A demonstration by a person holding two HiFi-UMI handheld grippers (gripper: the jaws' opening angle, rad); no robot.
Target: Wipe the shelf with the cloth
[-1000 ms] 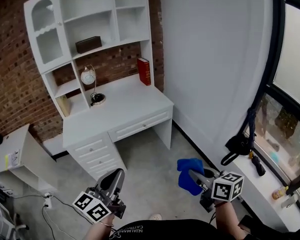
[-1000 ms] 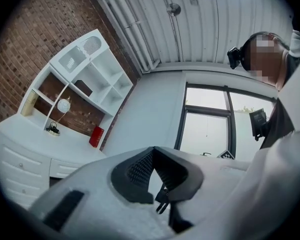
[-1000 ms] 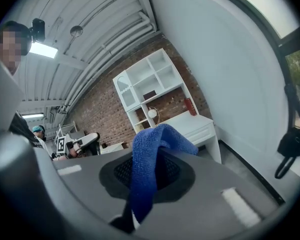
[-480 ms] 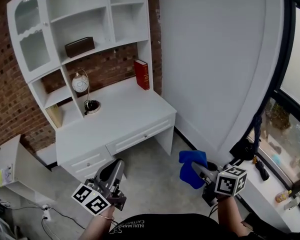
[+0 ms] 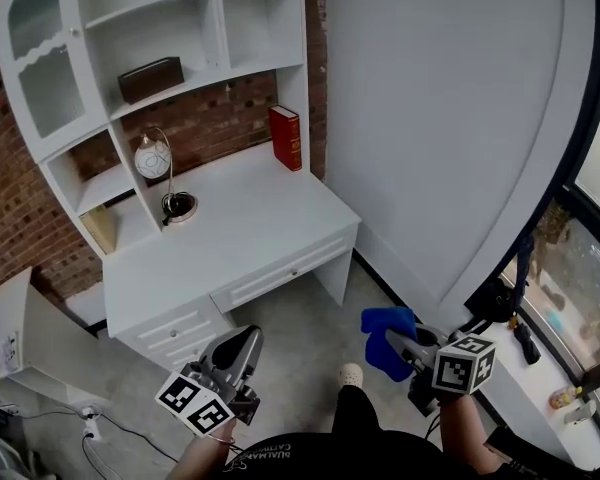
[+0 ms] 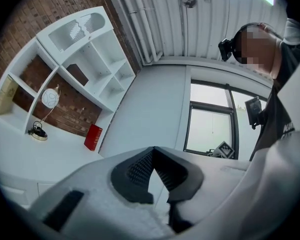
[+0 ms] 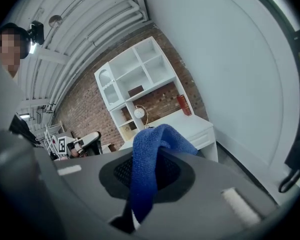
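The white shelf unit [image 5: 160,28] stands on a white desk [image 5: 240,228] against a brick wall, well ahead of both grippers. A dark box [image 5: 150,78] sits on its middle shelf. My right gripper [image 5: 398,346] is low at the right, shut on a blue cloth [image 5: 383,330] that folds over the jaws; the right gripper view shows the cloth [image 7: 142,184] draped across the pads with the shelf unit [image 7: 140,79] far beyond. My left gripper [image 5: 238,352] is low at the left, jaws shut with nothing held. In the left gripper view its pads meet at the tips [image 6: 153,150].
On the desk stand a red book [image 5: 286,138], a round lamp [image 5: 152,158] and a tan book [image 5: 100,230]. A curved white wall [image 5: 440,118] rises at the right, with a window sill [image 5: 540,378] beyond. A low white cabinet [image 5: 20,328] sits left. My shoe [image 5: 350,374] shows on the floor.
The desk and shelf unit have come closer and shifted left in the head view. A shoe has come into sight. Both grippers keep their positions and holds.
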